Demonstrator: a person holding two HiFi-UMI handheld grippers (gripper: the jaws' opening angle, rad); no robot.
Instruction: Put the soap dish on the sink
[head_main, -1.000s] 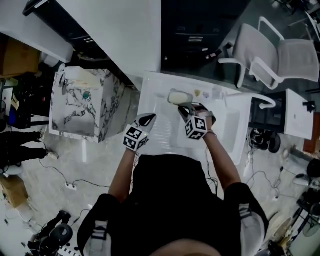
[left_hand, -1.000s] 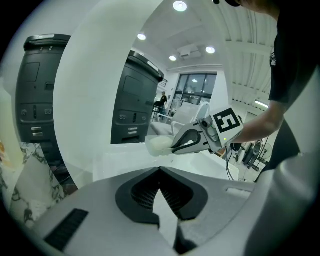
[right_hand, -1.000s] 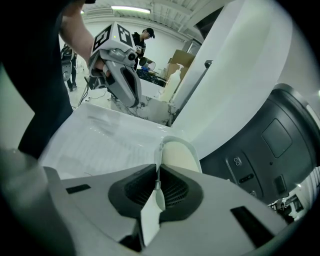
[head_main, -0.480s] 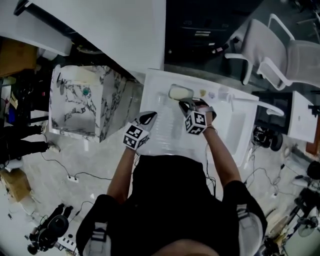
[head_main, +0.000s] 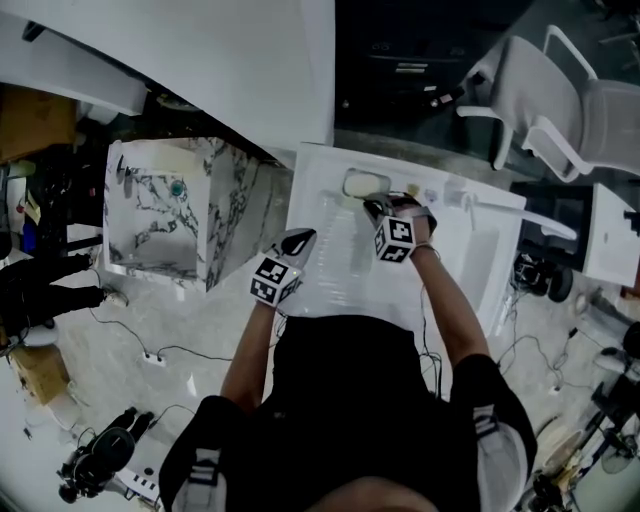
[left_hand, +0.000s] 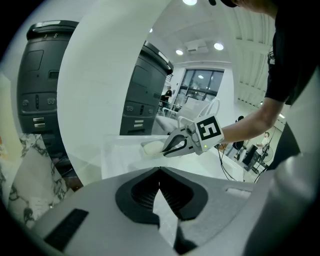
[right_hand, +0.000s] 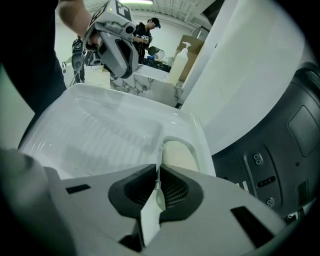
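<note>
Right gripper view cuts off the near end of the soap dish (right_hand: 178, 151) behind my right gripper (right_hand: 158, 174), which is pinched on its thin rim. The dish is a cream oval with a white edge, at the sink's (head_main: 318, 275) 12 o'clock ledge. My left gripper (left_hand: 160, 172) is closed and empty at 8 o'clock.

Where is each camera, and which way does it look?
Head view: on the person's head, looking down at the sink; shows arms, left gripper, right gripper.
Left gripper view: on the left gripper, looking along shut jaws across the sink at the right gripper.
Right gripper view: on the right gripper, looking past jaws shut on the dish toward the left gripper.
Head and left gripper views share the dish.
</note>
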